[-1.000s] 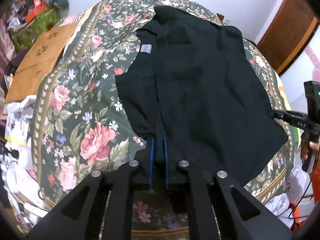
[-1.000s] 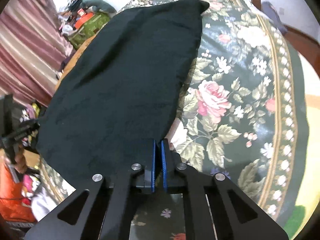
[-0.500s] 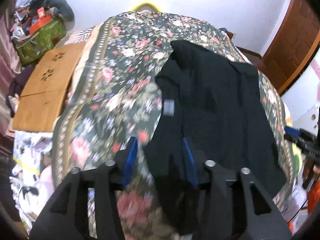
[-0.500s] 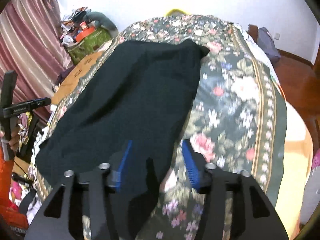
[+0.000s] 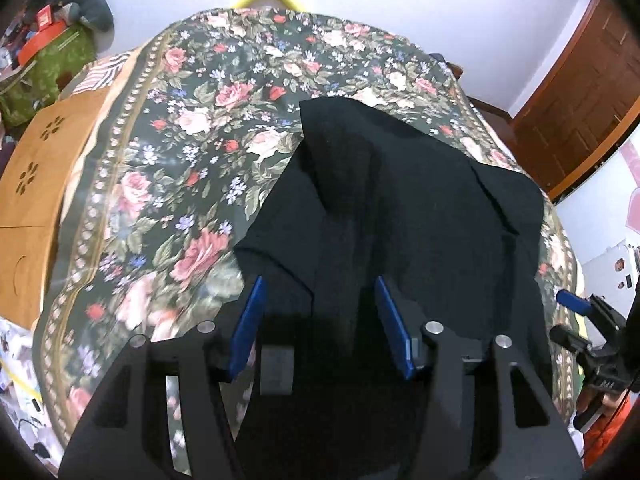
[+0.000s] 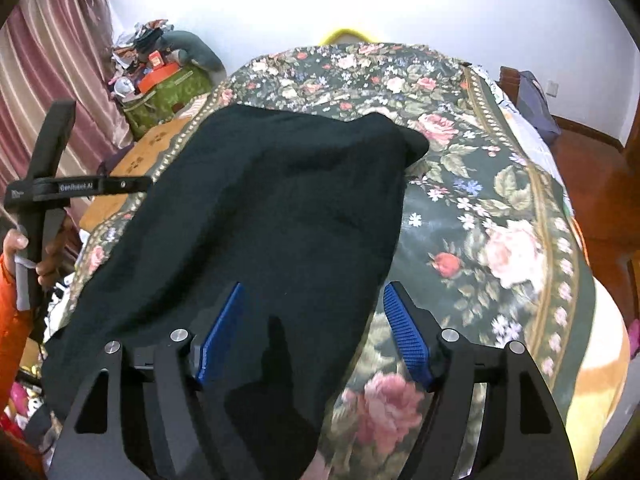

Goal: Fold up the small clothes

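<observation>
A black garment [image 5: 400,216] lies spread on the floral bedspread [image 5: 168,184], with one side folded inward over its middle. It also shows in the right wrist view [image 6: 280,208]. My left gripper [image 5: 320,320] is open, its blue pads wide apart above the garment's near edge, holding nothing. My right gripper [image 6: 312,332] is open too, above the garment's near right edge, holding nothing. The right gripper shows at the far right of the left wrist view [image 5: 588,336]. The left gripper's body shows at the left of the right wrist view [image 6: 44,184].
A wooden board [image 5: 36,184] lies left of the bed. A green box with clutter [image 6: 164,88] stands at the back left by a pink curtain [image 6: 48,72]. A brown door [image 5: 576,92] is at the right. The bed's right edge [image 6: 600,320] drops off to a wooden floor.
Both grippers were shut on the garment's near edge a second ago. They have opened, let it go and pulled up and back. The garment now lies on the bed.
</observation>
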`<state>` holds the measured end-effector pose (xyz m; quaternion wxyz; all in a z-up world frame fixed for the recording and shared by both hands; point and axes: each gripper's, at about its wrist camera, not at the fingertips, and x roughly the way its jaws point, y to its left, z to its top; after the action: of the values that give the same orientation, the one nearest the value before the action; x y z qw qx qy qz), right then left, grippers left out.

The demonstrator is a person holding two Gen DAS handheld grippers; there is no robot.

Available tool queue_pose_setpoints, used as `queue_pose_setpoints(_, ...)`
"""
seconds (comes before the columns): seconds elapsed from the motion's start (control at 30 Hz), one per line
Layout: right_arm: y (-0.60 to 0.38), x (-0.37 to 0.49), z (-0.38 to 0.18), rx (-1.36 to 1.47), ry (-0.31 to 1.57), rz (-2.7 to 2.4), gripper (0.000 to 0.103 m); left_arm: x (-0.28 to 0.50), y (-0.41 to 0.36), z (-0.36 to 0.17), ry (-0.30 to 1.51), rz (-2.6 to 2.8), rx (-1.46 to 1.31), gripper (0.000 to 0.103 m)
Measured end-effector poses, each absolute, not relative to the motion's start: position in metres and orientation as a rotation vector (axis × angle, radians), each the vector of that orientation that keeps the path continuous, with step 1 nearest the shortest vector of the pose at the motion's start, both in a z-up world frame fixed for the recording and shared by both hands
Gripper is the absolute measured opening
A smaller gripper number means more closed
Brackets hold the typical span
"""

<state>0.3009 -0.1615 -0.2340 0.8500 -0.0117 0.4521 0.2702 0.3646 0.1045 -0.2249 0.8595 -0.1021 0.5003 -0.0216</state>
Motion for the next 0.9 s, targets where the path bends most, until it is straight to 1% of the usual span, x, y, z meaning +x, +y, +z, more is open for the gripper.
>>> queue_pose_setpoints(0.1, -0.157, 0.306, -0.245, -0.026, 0.972, 0.572, 0.068, 0.379, 0.108, -0.239, 1.071, -0.035, -0.235, 0.056)
queue_pose_setpoints(0.17, -0.154, 0.307, -0.251, -0.022, 0.988, 0.578, 0.068, 0.384, 0.109, -0.245, 1.069, -0.051, -0.243, 0.051)
queue_pose_setpoints(0.23, -0.153, 0.307, -0.256, -0.024, 0.996, 0.582, 0.068, 0.383, 0.105, -0.246, 1.056, -0.082, -0.239, 0.034)
queue_pose_setpoints(0.3, -0.152, 0.305, -0.259, -0.038, 0.989, 0.581, 0.072, 0.382, 0.098, -0.245, 1.052, -0.101, -0.211, 0.028)
queue_pose_setpoints(0.37, -0.152, 0.303, -0.26, -0.049, 0.982, 0.581, 0.074, 0.383, 0.091, -0.247, 1.059, -0.114, -0.176, 0.025)
queue_pose_setpoints(0.5, -0.152, 0.3, -0.259, -0.062, 0.979, 0.579, 0.074, 0.385, 0.09, -0.247, 1.072, -0.112, -0.175, 0.003)
queue_pose_setpoints(0.63, -0.155, 0.3, -0.258, -0.062, 0.989, 0.583, 0.074, 0.378, 0.099, -0.233, 1.035, -0.053, -0.194, 0.002)
queue_pose_setpoints(0.77, -0.157, 0.301, -0.259, -0.066, 0.994, 0.58, 0.074, 0.365, 0.1, -0.208, 0.972, -0.021, -0.138, 0.003)
queue_pose_setpoints(0.9, -0.157, 0.3, -0.258, -0.071, 0.997, 0.574, 0.074, 0.368, 0.102, -0.212, 1.022, 0.03, -0.059, 0.005)
